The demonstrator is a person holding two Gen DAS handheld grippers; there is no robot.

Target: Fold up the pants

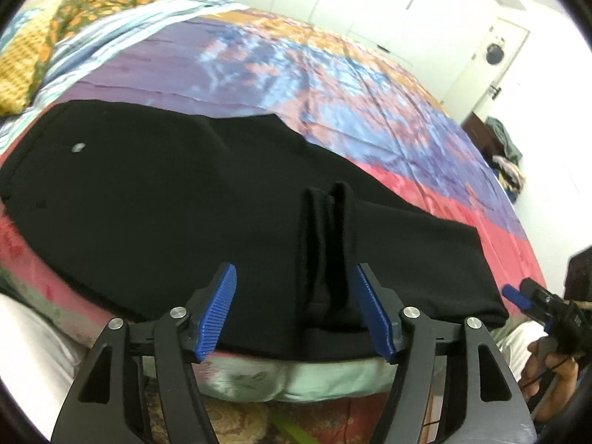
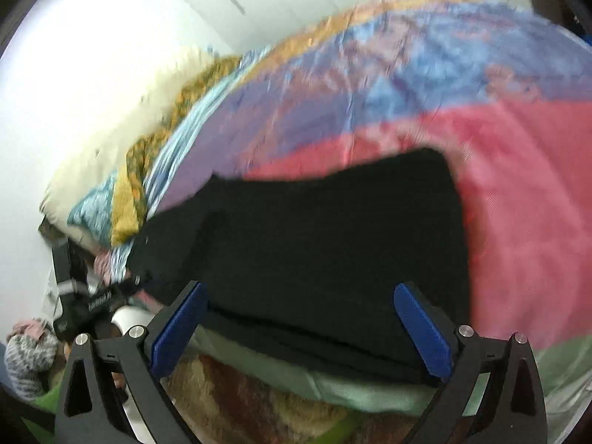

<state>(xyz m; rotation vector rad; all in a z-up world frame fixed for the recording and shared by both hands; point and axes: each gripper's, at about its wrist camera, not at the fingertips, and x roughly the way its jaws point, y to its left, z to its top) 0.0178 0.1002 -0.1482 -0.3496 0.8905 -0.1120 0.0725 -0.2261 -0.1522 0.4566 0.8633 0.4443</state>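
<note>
Black pants lie flat along the near edge of a bed with a colourful cover. My left gripper hangs open over the pants, near the bed's edge. A raised ridge of black cloth stands between its blue pads, which do not touch it. In the right wrist view the pants end in a squared-off edge towards the right. My right gripper is wide open above their near edge, with nothing pinched. It also shows at the right rim of the left wrist view as the right gripper, held by a hand.
Patterned yellow and striped bedding is heaped at the head of the bed. A pale green sheet hangs at the bed's near edge above a shaggy rug. A pile of clothes and a white door are beyond the bed.
</note>
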